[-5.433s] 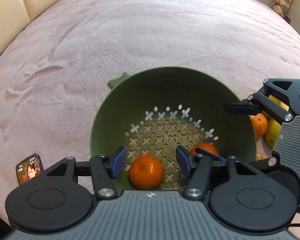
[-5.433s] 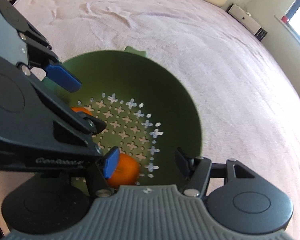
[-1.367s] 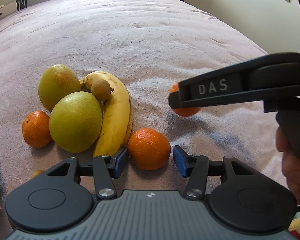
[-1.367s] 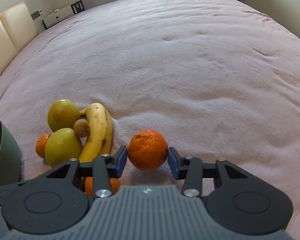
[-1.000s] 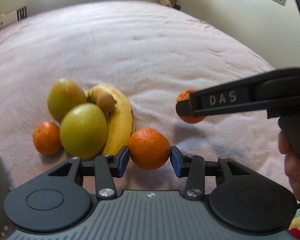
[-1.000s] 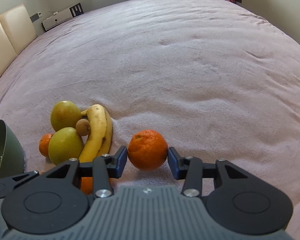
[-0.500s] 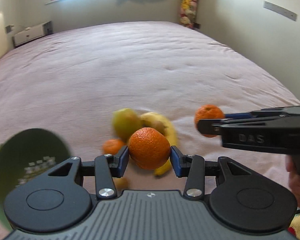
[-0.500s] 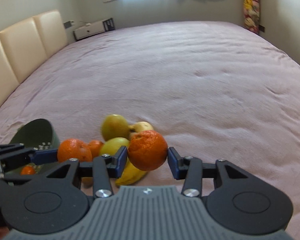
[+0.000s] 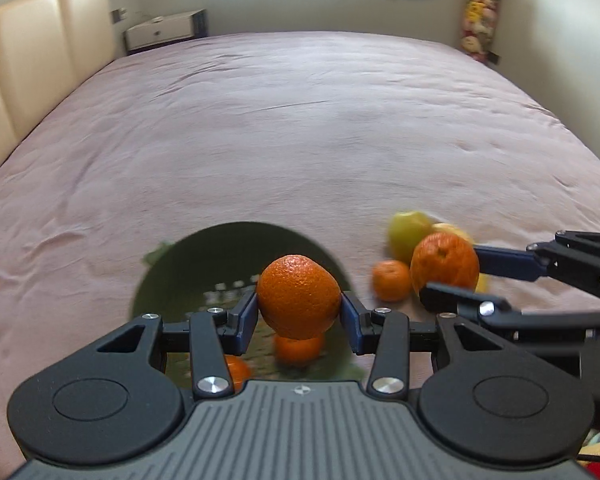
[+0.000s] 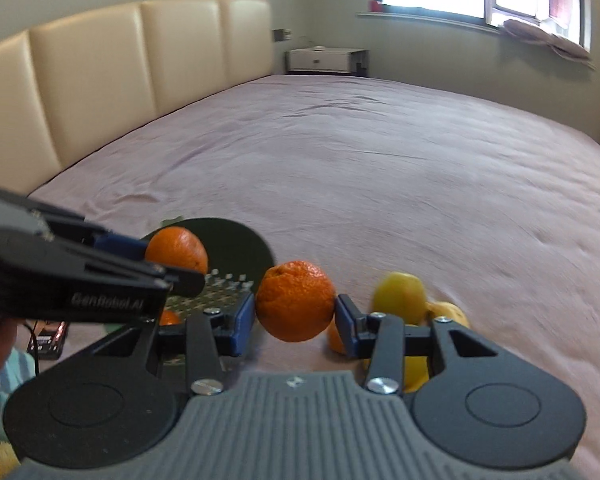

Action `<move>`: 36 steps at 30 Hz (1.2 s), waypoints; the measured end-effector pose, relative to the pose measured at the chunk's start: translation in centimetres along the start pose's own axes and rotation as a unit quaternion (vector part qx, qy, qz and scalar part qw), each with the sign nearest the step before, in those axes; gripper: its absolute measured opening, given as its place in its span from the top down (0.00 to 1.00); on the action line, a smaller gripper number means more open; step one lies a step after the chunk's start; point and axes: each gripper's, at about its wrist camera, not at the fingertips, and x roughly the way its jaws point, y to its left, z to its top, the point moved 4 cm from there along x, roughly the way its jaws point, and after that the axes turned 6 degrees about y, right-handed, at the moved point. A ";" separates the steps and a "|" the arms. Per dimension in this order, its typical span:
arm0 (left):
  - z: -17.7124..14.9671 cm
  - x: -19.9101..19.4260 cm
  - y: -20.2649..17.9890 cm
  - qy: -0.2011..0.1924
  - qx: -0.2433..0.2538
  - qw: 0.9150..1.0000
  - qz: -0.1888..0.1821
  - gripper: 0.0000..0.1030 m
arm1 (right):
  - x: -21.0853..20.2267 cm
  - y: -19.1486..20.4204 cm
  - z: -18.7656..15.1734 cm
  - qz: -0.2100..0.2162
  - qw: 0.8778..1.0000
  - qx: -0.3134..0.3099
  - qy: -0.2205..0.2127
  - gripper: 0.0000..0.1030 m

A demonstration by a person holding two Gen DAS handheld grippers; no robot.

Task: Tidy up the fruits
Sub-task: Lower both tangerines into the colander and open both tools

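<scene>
My left gripper (image 9: 299, 314) is shut on an orange (image 9: 299, 297) and holds it above the green colander (image 9: 172, 280), which has two oranges (image 9: 298, 350) inside. My right gripper (image 10: 295, 320) is shut on another orange (image 10: 295, 300), held above the bed just right of the colander (image 10: 240, 252). In the left wrist view the right gripper's orange (image 9: 444, 264) is to the right. In the right wrist view the left gripper's orange (image 10: 177, 251) is over the colander.
A pile of fruit lies on the pink bedspread (image 9: 300, 120) right of the colander: a green-yellow fruit (image 9: 408, 234), a small orange (image 9: 392, 280), a banana (image 10: 448, 312). A phone (image 10: 48, 338) lies at the left. The headboard (image 10: 100, 76) stands behind.
Both grippers closed on oranges from the bed, lifted them, and swung left toward the colander. The left orange now hangs over the colander.
</scene>
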 end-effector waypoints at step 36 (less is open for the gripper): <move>-2.2 9.0 8.6 0.123 -0.118 0.985 0.028 0.51 | 14.7 8.7 0.2 0.112 0.950 -0.099 0.273 0.60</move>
